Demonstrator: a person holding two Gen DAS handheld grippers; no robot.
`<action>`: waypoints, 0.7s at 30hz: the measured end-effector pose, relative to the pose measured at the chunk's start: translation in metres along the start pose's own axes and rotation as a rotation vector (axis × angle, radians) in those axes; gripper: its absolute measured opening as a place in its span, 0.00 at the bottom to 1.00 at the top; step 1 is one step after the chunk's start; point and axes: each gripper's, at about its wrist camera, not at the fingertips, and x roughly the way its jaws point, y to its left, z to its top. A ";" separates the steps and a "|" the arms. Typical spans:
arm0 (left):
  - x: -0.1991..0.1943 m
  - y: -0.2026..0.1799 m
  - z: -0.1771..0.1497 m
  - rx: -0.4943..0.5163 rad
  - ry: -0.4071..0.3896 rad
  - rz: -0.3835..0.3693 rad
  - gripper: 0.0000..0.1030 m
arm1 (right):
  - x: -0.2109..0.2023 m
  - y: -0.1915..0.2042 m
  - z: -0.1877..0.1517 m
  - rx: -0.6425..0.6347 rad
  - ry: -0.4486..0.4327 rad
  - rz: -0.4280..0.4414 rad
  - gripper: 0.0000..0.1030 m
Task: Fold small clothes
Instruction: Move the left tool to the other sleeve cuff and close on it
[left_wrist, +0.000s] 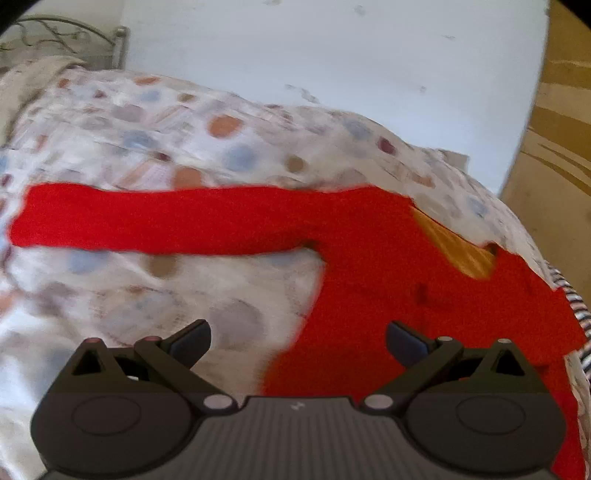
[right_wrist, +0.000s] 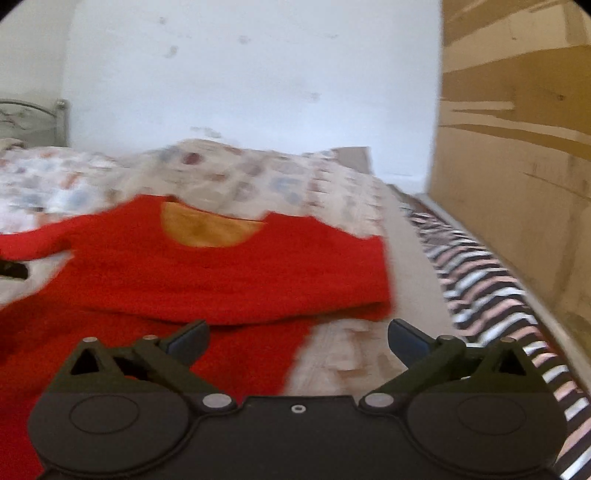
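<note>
Nearest us, our left gripper (left_wrist: 298, 341) and right gripper (right_wrist: 298, 341) both stand released, jaws spread wide with nothing between them, hovering above the bed. Just beyond lies the red sweater (right_wrist: 207, 273), flat on the patterned bedspread (left_wrist: 155, 122); its right side is folded over the body, ending in a straight edge, while one sleeve (left_wrist: 159, 221) stretches out left. Farther right, a striped cloth (right_wrist: 480, 280) borders a wooden panel (right_wrist: 517, 147); the white wall (left_wrist: 332, 55) closes the far side.
</note>
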 end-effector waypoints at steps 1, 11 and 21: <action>-0.006 0.009 0.006 -0.001 -0.008 0.011 1.00 | -0.006 0.009 0.000 0.000 0.002 0.034 0.99; -0.032 0.146 0.034 -0.019 -0.059 0.185 1.00 | -0.041 0.094 -0.027 0.081 0.068 0.268 0.99; -0.002 0.251 0.024 -0.237 -0.073 0.119 1.00 | -0.040 0.148 -0.062 -0.081 0.019 0.141 0.99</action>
